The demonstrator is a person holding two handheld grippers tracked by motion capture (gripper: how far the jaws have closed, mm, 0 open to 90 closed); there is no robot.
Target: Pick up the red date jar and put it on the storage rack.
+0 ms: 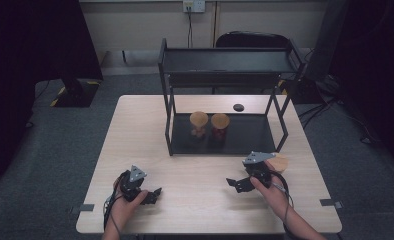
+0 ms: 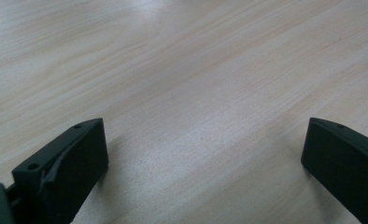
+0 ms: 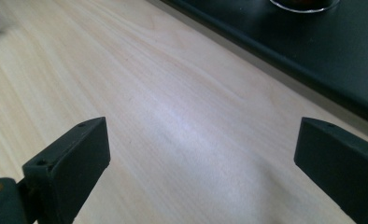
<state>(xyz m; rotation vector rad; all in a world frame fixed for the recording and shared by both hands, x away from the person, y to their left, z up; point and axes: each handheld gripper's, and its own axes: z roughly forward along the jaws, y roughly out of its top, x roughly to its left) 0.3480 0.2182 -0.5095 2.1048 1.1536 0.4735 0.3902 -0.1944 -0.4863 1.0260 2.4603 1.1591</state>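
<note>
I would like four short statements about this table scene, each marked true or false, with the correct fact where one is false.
1. Two tan wooden cups stand on the lower shelf of the black metal rack. True.
2. The right gripper is shut on a cup. False: its jaws are wide apart with nothing between them.
3. The left gripper is open over the pale wooden table. True.
4. The small black round object lies on the rack's top shelf. False: it lies on the table behind the rack.
</note>
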